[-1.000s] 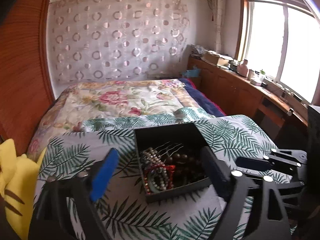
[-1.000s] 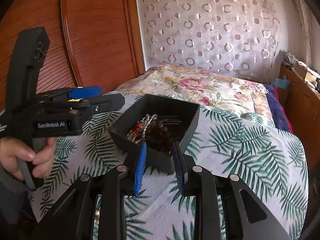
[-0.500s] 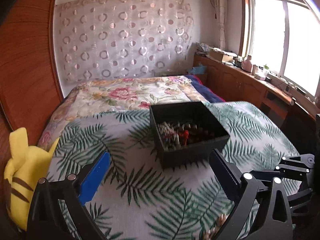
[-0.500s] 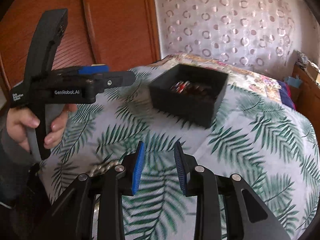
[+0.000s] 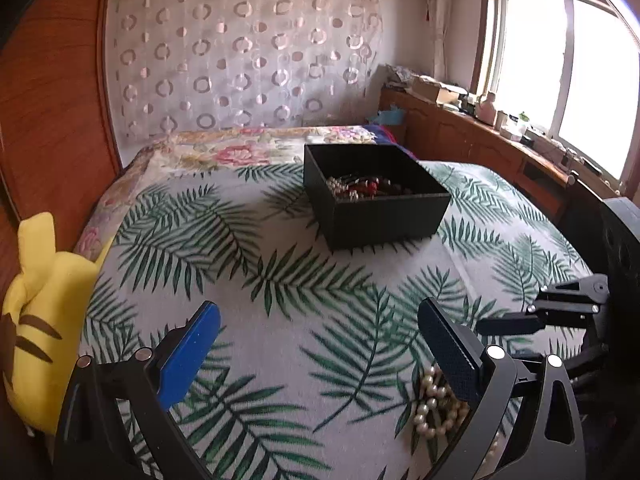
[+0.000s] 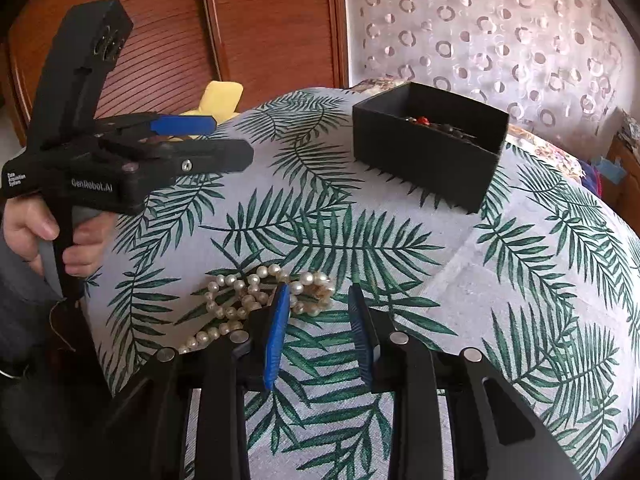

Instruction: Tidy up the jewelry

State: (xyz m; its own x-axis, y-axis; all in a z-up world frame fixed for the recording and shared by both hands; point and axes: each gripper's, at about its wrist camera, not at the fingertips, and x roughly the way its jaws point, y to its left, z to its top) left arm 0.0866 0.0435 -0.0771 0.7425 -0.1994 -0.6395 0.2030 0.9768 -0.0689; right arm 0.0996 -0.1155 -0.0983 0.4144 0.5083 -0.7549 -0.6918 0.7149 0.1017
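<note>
Overall, a bedroom: wooden wardrobe doors (image 6: 160, 40) at one side, a circle-patterned curtain (image 5: 240, 60) on the far wall, a bright window (image 5: 560, 80) above a cluttered wooden cabinet (image 5: 460, 136). Bed, covered by a palm-leaf blanket (image 5: 280, 272), a floral quilt (image 5: 224, 152) beyond it. Yellow plush toy (image 5: 44, 312) at the blanket's edge. Black box (image 5: 372, 196), open-topped, on the blanket, holding mixed beads. Pearl necklace (image 6: 256, 300), heaped on the blanket well apart from the box. Left gripper (image 5: 320, 344): jaws wide apart, holding nothing, necklace beside its right finger. Right gripper (image 6: 316, 328): jaws apart, necklace just beyond its left finger.
</note>
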